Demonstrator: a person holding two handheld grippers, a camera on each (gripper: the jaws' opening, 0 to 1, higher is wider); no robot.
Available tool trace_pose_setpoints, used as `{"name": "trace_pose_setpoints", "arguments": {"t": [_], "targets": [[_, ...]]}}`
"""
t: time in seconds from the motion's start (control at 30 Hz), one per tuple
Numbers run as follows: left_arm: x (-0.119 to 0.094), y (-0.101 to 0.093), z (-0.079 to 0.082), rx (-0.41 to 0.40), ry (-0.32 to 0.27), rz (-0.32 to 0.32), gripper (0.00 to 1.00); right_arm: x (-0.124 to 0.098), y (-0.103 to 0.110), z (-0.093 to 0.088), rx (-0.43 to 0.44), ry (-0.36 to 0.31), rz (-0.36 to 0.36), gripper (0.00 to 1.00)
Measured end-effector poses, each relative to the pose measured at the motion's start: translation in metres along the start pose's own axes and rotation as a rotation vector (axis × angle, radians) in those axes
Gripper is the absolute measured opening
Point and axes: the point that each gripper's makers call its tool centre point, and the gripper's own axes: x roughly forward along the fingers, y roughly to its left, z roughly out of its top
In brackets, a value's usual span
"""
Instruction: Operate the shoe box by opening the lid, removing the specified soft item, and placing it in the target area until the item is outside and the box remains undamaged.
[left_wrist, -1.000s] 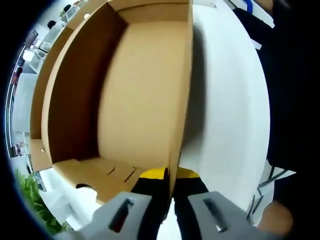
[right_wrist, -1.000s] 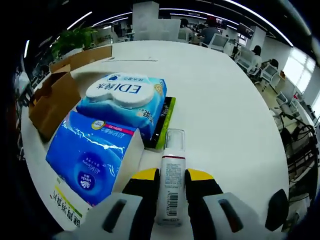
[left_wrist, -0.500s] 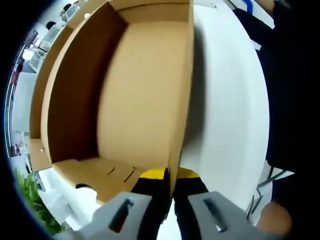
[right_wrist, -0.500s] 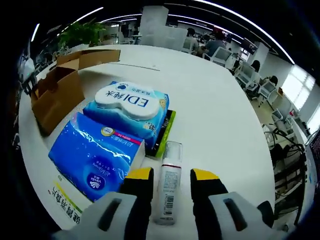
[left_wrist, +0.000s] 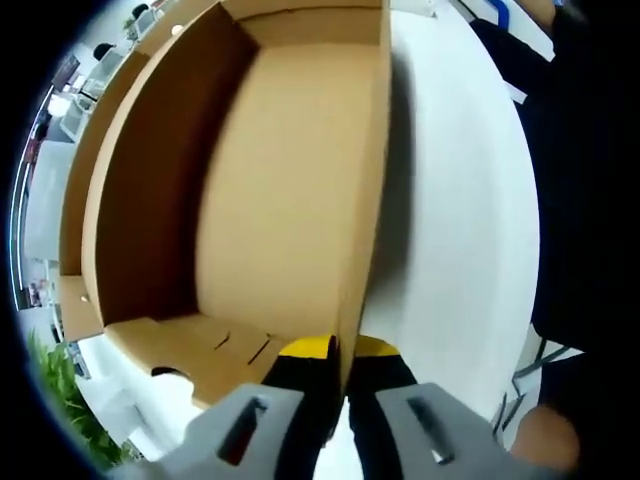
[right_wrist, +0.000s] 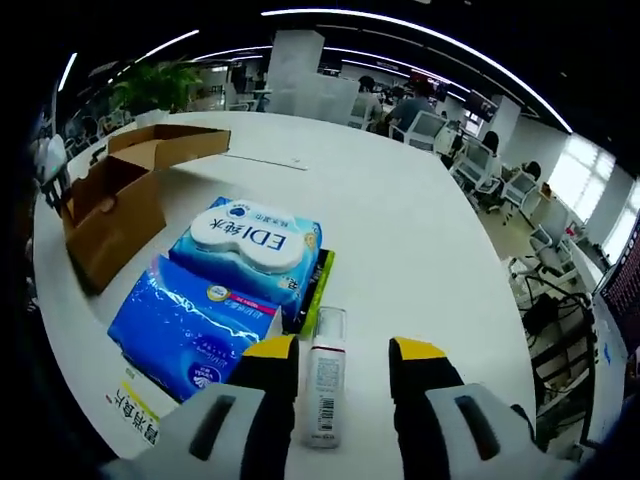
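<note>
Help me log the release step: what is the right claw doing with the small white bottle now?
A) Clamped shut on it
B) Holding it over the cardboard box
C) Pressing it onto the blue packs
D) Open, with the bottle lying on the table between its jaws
D: the right claw is open, gaps showing either side of the bottle, which lies on the white table.

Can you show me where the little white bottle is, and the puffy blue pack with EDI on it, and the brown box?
white bottle (right_wrist: 323, 392), right gripper view, its label.
EDI pack (right_wrist: 250, 243), right gripper view, its white top.
brown box (left_wrist: 285, 190), left gripper view, its inside floor.
</note>
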Motion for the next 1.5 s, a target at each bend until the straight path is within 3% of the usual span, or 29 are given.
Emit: {"name": "trace_pose_setpoints", "arguments": {"t": [0.43,0.87,1.2,1.5], "targets": [[-0.001,-0.009,0.002,-0.035,0.006,-0.005,0.03,-0.017,0.001,0.035,-0.032,-0.110,-0.046,0.38],[-0.001,-0.017,0.007,-0.056,-0.003,-0.007,0.03,-0.005,0.017,0.040,-0.011,-0.116,-0.006,0.38],[-0.002,-0.023,0.008,-0.079,-0.014,-0.017,0.03,-0.009,0.014,0.043,0.004,-0.119,-0.013,0.38],[-0.003,-0.029,0.011,-0.068,-0.043,-0.027,0.02,-0.006,0.030,0.062,-0.005,-0.151,0.008,0.40]]}}
